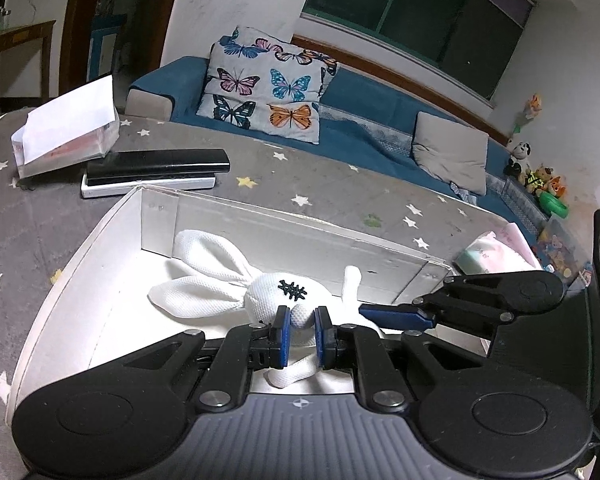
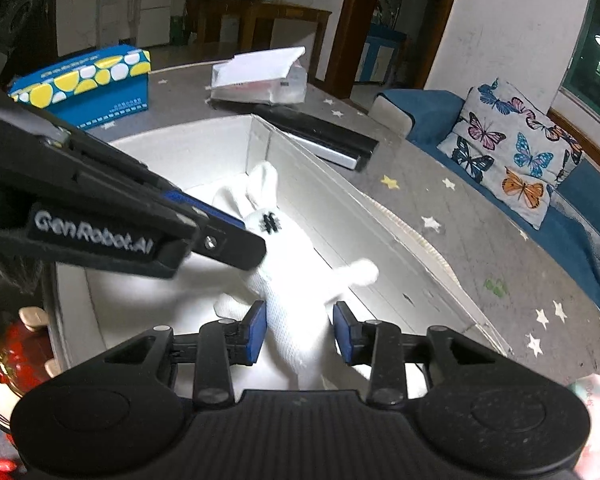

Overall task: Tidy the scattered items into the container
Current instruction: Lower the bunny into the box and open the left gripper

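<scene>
1. A white cloth rabbit (image 1: 276, 292) lay inside a white box (image 1: 100, 256) on a grey table (image 1: 320, 184) printed with stars.
2. In the left wrist view, the rabbit's two long ears pointed toward 10 o'clock, its head bore a black stitched mark, and its body ran toward 4 o'clock.
3. The left gripper (image 1: 302, 334) was closed tight on a small white knob of the rabbit just below the head — the blue pads pressed it from both sides.
4. The right gripper (image 2: 300, 330) straddled the rabbit's lower body; its jaws stood narrow, with a sliver of gap on each side, so the pads (image 2: 256, 328) did not press the cloth.
5. In the left wrist view, one finger of the right gripper reached in from 3 o'clock, its blue pad over the rabbit's body.
6. In the right wrist view, the left gripper came in from 9 o'clock, its tip at the rabbit's head.
7. One rabbit arm (image 2: 356, 274) stuck out toward the box's long wall at 2 o'clock in the right wrist view.
8. Beyond the box, at 11 o'clock in the left wrist view, a black remote (image 1: 158, 162) lay on a white slab, and a tissue pack (image 1: 66, 128) sat just behind them.
9. A blue and yellow carton (image 2: 84, 84) stood on the table at 10 o'clock in the right wrist view.
10. Past the table, a butterfly cushion (image 1: 268, 84) leaned on a blue sofa (image 1: 364, 120) — at 12 o'clock in the left wrist view.
</scene>
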A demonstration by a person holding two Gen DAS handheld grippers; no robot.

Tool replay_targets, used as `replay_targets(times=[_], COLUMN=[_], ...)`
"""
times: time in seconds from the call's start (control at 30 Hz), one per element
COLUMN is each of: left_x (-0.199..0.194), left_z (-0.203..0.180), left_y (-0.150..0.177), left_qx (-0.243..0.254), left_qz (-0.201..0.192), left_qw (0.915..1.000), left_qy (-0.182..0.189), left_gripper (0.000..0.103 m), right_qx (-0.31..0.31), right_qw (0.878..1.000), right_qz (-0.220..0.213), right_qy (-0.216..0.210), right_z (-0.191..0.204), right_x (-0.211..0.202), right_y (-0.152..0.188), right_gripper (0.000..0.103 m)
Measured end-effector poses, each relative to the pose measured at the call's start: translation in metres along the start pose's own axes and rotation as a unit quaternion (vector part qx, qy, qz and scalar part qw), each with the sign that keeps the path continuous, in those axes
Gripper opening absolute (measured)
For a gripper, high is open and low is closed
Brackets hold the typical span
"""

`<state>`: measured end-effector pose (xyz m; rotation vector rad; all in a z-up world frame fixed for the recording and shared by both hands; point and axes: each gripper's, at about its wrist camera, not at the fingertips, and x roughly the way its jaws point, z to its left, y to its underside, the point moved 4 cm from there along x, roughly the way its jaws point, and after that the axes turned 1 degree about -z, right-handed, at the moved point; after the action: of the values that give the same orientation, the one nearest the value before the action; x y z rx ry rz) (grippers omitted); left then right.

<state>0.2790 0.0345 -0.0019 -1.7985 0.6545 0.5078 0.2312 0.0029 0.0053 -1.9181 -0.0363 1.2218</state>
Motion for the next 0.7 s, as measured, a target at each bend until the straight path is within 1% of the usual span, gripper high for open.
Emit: replay_targets(times=[0.2, 0.33, 0.47, 0.7], left_x=[0.005, 0.007, 0.005, -0.007], left_z=[0.001, -0.001, -0.001, 0.0], left_y=[0.001, 0.002, 0.002, 0.0], left_qx=[-0.005, -0.002, 0.003, 0.003], left_qz=[0.009, 0.016, 0.013, 0.004], left_qw=[0.9999, 0.9998, 0.9999, 1.0], left_qy=[0.002, 0.011, 0.001, -0.002], left_gripper=[0.014, 0.015, 0.015, 0.015], right_qx=[-0.005, -0.011, -0.008, 0.009], right_qw=[1.0, 0.999, 0.999, 0.998], right_qz=[0.008, 0.012, 0.015, 0.008], right_qy=[0.011, 0.035, 0.05, 0.055], right_z=[-0.002, -0.003, -0.005, -0.008], right_x=[0.005, 0.007, 0.008, 0.001], right_y=[0.002, 0.001, 0.002, 0.004], right_gripper=[0.036, 0.036, 0.036, 0.036])
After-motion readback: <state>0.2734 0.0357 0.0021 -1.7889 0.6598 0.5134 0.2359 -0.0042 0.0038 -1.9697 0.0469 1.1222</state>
